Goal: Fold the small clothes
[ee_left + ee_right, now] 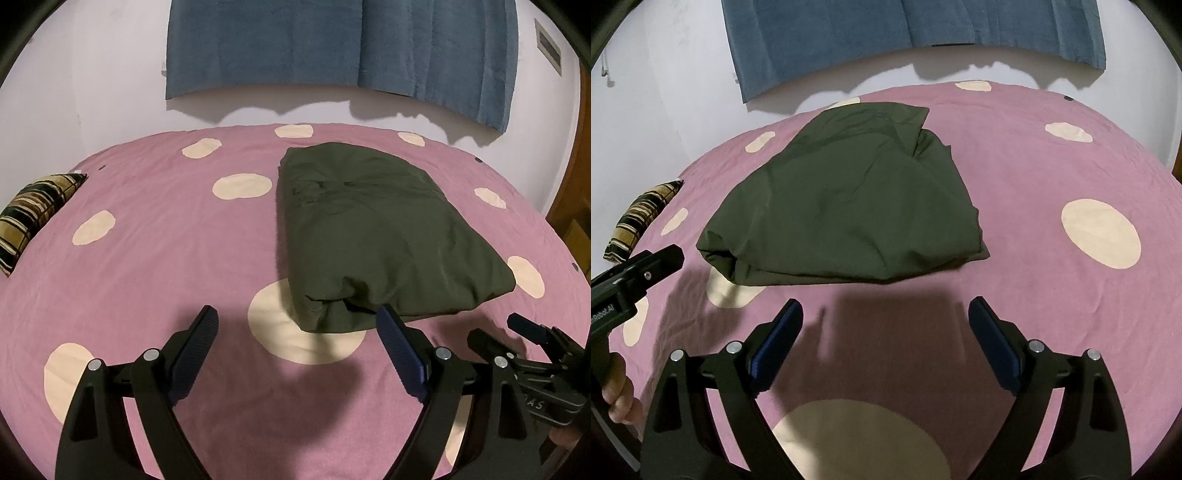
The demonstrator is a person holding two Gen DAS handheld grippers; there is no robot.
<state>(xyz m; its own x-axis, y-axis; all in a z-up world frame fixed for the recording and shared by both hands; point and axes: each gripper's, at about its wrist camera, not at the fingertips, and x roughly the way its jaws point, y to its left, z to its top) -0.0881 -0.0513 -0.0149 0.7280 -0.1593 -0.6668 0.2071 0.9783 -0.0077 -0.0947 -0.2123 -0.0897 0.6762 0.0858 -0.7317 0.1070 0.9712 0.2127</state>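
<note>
A dark olive garment [369, 236] lies folded into a thick bundle on the pink bed sheet [166, 258] with cream dots. In the right wrist view the same garment [849, 206] fills the middle, one flap folded over at its far end. My left gripper [297, 317] is open just short of the bundle's near corner, nothing between its fingers. My right gripper [885, 310] is open too, hovering over bare sheet in front of the bundle's near edge. Each gripper shows at the edge of the other's view.
A striped brown and cream pillow [33, 218] lies at the bed's left edge. A blue curtain [332, 44] hangs on the white wall behind the bed. A wooden door [576, 206] stands at the right. A hand [617, 398] holds the left gripper's handle.
</note>
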